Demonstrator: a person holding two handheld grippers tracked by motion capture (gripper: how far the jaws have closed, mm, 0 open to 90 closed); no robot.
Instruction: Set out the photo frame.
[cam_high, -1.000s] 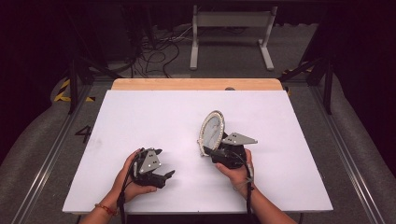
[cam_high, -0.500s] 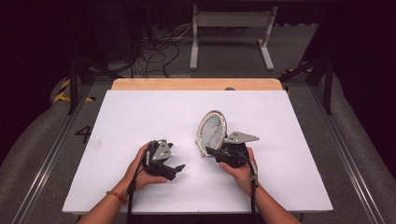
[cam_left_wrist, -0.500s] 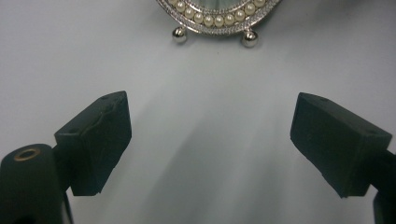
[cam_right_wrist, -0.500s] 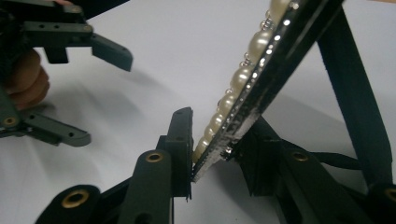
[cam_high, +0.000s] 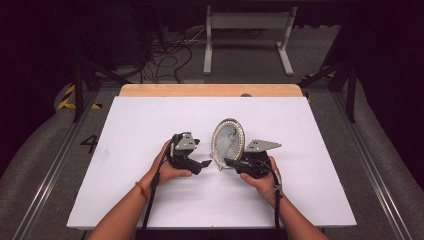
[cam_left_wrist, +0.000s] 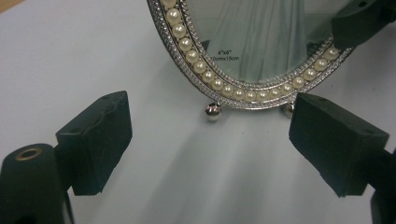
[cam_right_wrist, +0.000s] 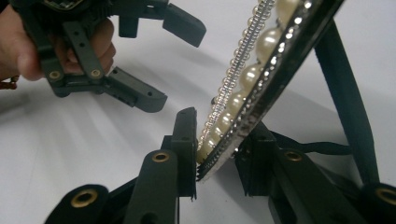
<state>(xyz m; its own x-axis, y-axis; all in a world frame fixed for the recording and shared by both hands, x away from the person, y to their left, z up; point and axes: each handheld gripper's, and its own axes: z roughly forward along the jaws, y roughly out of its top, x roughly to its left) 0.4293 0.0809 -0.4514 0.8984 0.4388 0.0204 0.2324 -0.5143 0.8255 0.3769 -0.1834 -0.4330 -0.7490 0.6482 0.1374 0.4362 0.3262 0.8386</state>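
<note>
Right now an oval picture frame (cam_high: 228, 142), rimmed with pearl beads, stands upright near the middle of the white table (cam_high: 150, 120), tilted back on a dark strut (cam_right_wrist: 345, 93) seen in the right gripper view. Two small silver ball feet (cam_left_wrist: 213, 112) rest on the table under its lower edge.

The right gripper (cam_high: 235, 162) sits just right of the frame, its jaws around the frame's lower rim: in the right gripper view one pad stands at the pearl face and the other at the back. The jaws have just been closing with the rim between them; the front pad looks to be touching the beads, though whether both pads press firmly cannot be told.

The left gripper (cam_high: 202, 164) is just left of the frame, held in the person's left hand (cam_high: 170, 167), and aimed at it. Its jaws stand wide apart with nothing between them; in the left gripper view the frame's bottom edge and feet lie ahead of the pads (cam_left_wrist: 100, 140), apart from them. Bare tabletop separates this gripper and the frame.

Beyond the table's wooden far edge (cam_high: 210, 90) lie tangled cables (cam_high: 165, 55) and a grey metal stand (cam_high: 247, 35) on the floor, well apart from the work.
</note>
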